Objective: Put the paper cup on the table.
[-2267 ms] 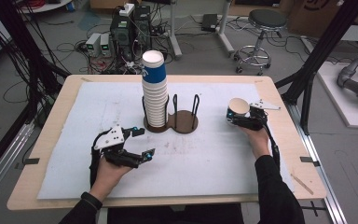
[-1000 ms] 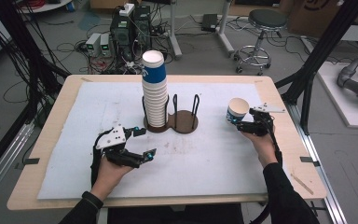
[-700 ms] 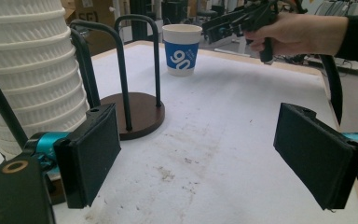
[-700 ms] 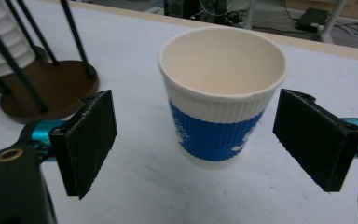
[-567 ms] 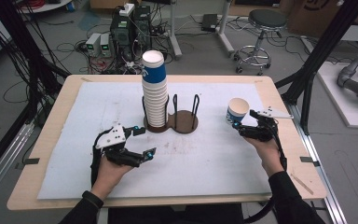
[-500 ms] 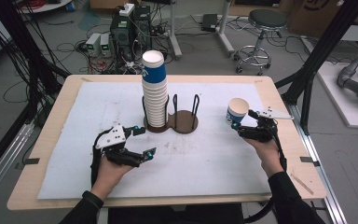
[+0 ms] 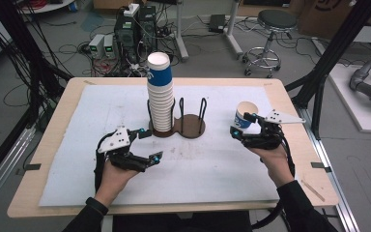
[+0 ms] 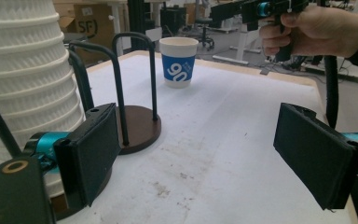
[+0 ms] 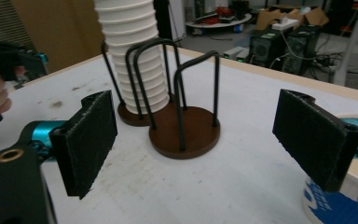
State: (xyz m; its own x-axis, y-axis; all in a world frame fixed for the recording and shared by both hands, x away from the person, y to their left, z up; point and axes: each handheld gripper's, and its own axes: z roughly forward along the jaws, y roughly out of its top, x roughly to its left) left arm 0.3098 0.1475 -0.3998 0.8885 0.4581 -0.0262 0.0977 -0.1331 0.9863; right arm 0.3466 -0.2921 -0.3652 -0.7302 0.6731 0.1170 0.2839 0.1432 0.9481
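Left gripper (image 7: pixel 147 145): I see it low over the white mat (image 7: pixel 212 174), toward the tabletop's near left, jaws spread wide with nothing between them; released.
Right gripper (image 7: pixel 240 126): near the tabletop's right edge, held in the person's right hand (image 7: pixel 273 157). In the right gripper view I see both pads (image 9: pixel 314 135) far apart and bare, so it is released too.
Single cup (image 7: pixel 245 115): I make out a white paper cup with a blue band, upright on the mat toward the right edge, mouth up. The right gripper sits just beside it; in the left gripper view the cup (image 8: pixel 178 61) stands free of that gripper, and in the right gripper view its rim and blue band (image 9: pixel 331 205) lie outside the far jaw.
Cup stack (image 7: pixel 160 92): a tall column of nested cups, standing in the left ring of the dark holder (image 7: pixel 189 123) near the tabletop's middle, slightly toward the far edge.
Holder's right ring: wire uprights around a bare brown base (image 9: pixel 186 132).
Table (image 7: pixel 63 118): wooden, its mat stained near the centre.
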